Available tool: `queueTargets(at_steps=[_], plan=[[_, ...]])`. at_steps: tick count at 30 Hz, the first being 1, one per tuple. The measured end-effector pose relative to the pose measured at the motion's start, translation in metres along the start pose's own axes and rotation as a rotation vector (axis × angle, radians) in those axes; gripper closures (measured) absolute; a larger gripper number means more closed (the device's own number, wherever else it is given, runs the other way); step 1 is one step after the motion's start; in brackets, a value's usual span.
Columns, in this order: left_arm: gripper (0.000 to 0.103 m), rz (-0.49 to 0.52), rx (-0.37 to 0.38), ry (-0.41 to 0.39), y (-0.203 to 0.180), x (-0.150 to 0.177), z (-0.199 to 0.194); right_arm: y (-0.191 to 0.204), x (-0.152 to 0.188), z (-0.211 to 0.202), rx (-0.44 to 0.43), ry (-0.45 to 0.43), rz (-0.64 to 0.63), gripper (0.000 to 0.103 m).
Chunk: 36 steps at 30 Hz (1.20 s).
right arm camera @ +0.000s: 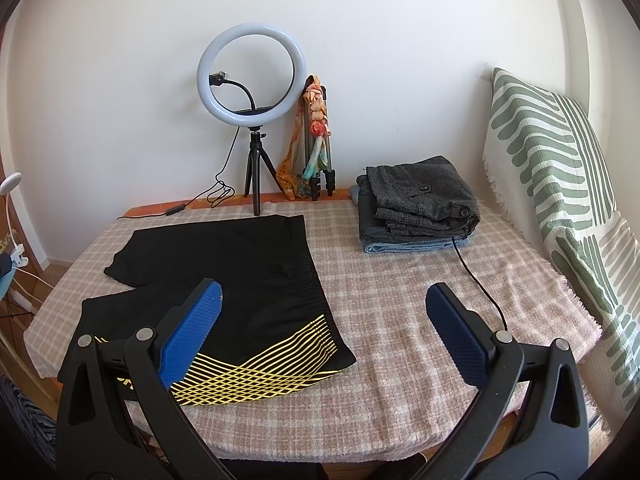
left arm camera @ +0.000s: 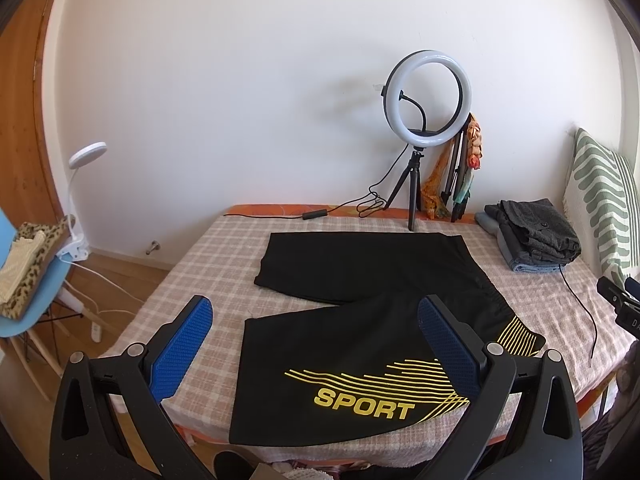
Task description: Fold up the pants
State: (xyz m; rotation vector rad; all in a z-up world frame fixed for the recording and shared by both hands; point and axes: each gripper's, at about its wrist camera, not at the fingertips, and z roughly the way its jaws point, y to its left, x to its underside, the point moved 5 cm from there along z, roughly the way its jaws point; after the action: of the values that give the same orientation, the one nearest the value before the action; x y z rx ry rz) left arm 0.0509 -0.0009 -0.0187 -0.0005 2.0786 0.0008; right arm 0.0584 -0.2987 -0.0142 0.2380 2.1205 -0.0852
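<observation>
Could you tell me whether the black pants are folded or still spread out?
Spread out: the black pants lie flat, both legs apart.

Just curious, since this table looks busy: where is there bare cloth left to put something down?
The widest bare patch of the checked cloth lies between the black sport pants and the striped cushion, crossed by a black cable. The back is crowded: ring light, stack of folded clothes.

"SPORT" in yellow on black pants (left arm camera: 360,360)
</observation>
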Motion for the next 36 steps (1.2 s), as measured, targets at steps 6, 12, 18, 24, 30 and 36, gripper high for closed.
queueTargets(at_steps=[6, 12, 18, 24, 30, 36], plan=[[0.001, 0.002, 0.000, 0.001, 0.000, 0.000, 0.000, 0.000, -0.001, 0.000, -0.001, 0.001, 0.001, 0.000], [0.001, 0.003, 0.000, 0.005, -0.001, 0.000, 0.001, 0.000, 0.001, 0.000, -0.001, 0.001, 0.000, 0.000], [0.001, 0.019, -0.010, 0.007, 0.001, 0.001, 0.003, -0.001, 0.003, 0.004, -0.008, 0.007, 0.002, 0.000], [0.001, 0.058, -0.012, 0.029, 0.016, 0.005, 0.011, 0.003, 0.011, 0.015, -0.040, 0.034, -0.026, 0.000], [0.001, 0.119, 0.084, 0.081, 0.029, 0.018, 0.025, -0.002, 0.006, 0.032, -0.104, 0.080, -0.070, 0.000], [0.011, 0.220, 0.195, 0.082, 0.036, 0.035, 0.031, 0.004, 0.005, 0.057, -0.198, 0.136, -0.156, 0.000]])
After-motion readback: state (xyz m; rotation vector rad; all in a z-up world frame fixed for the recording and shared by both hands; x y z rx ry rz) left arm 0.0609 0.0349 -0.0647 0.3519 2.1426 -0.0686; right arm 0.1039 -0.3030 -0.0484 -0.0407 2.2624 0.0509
